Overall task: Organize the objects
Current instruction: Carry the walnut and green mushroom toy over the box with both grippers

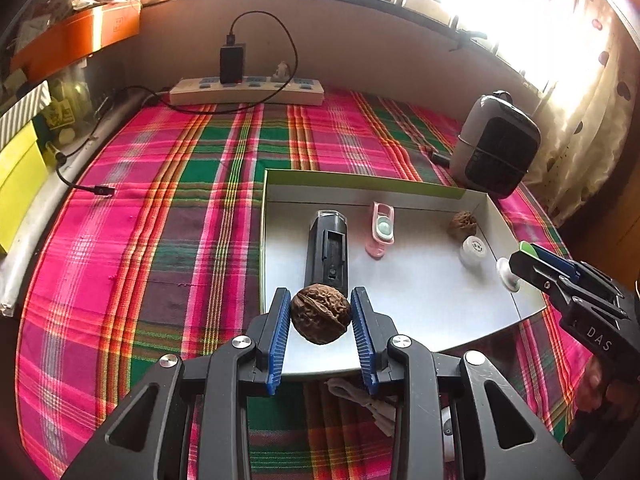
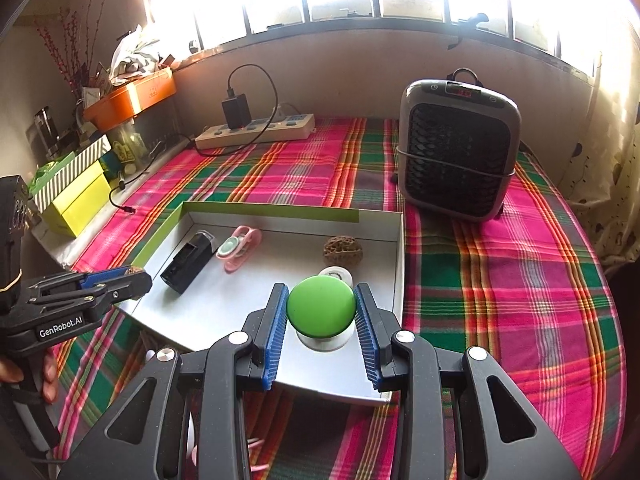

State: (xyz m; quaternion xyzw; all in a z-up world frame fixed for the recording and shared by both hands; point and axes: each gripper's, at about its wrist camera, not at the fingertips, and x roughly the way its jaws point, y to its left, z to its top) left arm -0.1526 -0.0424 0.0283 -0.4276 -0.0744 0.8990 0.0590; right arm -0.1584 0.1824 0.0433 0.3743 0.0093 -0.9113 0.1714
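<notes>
Left tool (image 1: 321,312): clenched on walnut (image 1: 321,313), over tray (image 1: 404,190) near edge
Right tool (image 2: 321,312): grasping green knob (image 2: 321,308)
Tip: lower each into bare tray floor, then release

Walnut (image 1: 321,313): deeply wrinkled, matt brown shell, held between ribbed blue pads (image 1: 280,336) on matt black plastic fingers with bright metal screw heads; a second, pitted nut (image 2: 343,251) has an equally rough, dull surface. Green push button (image 2: 321,307): smooth, glossy plastic cap on a white plastic base. Tray (image 2: 396,240): smooth, matt white cardboard with a green outer face, on a woven plaid cloth (image 2: 500,288); heater (image 2: 456,156): grey plastic shell with black honeycomb grille.
</notes>
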